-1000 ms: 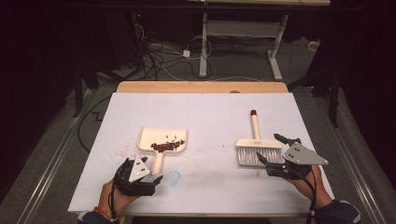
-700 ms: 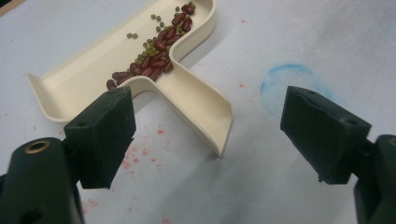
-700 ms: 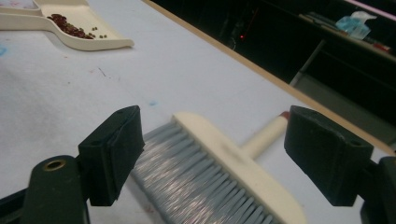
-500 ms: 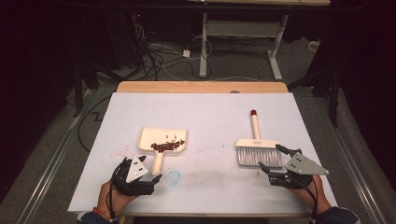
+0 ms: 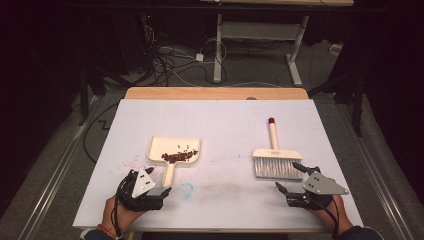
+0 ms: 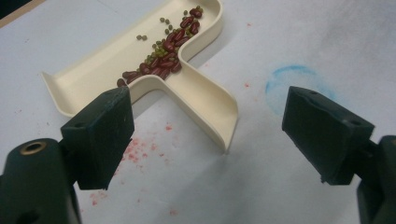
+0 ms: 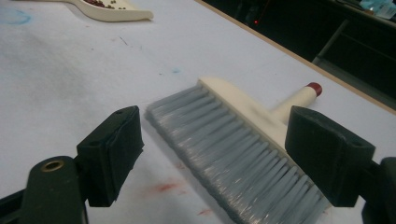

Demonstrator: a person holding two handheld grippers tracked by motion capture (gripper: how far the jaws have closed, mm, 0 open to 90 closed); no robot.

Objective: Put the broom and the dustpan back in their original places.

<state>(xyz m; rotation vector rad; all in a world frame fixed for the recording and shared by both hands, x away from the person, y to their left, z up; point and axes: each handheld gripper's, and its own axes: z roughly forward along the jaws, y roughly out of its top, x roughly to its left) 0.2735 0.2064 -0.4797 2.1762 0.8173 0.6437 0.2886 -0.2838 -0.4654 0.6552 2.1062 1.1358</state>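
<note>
A cream dustpan (image 5: pixel 165 148) lies left of centre on the white table, holding dark red and green beans (image 5: pixel 179 156); its short handle points at me. In the left gripper view the dustpan (image 6: pixel 196 93) and beans (image 6: pixel 163 56) lie just ahead of my left gripper (image 6: pixel 215 135), which is open and apart from the handle end. My left gripper (image 5: pixel 157 184) rests near the front edge. A cream brush (image 5: pixel 274 155) with grey bristles and a red-tipped handle lies at the right. My right gripper (image 5: pixel 289 176) is open just beside the bristles (image 7: pixel 233 149), with nothing held by that gripper (image 7: pixel 217 154).
Red crumbs and smears (image 5: pixel 131 162) mark the table (image 5: pixel 225 120) left of the dustpan, and a faint blue ring (image 5: pixel 186 189) lies right of its handle. A wooden strip (image 5: pixel 215 93) borders the far edge. Cables and desk legs stand on the floor beyond.
My right gripper has drawn back toward the near edge, away from the brush's right end. The left gripper, the dustpan and the brush have stayed put.
</note>
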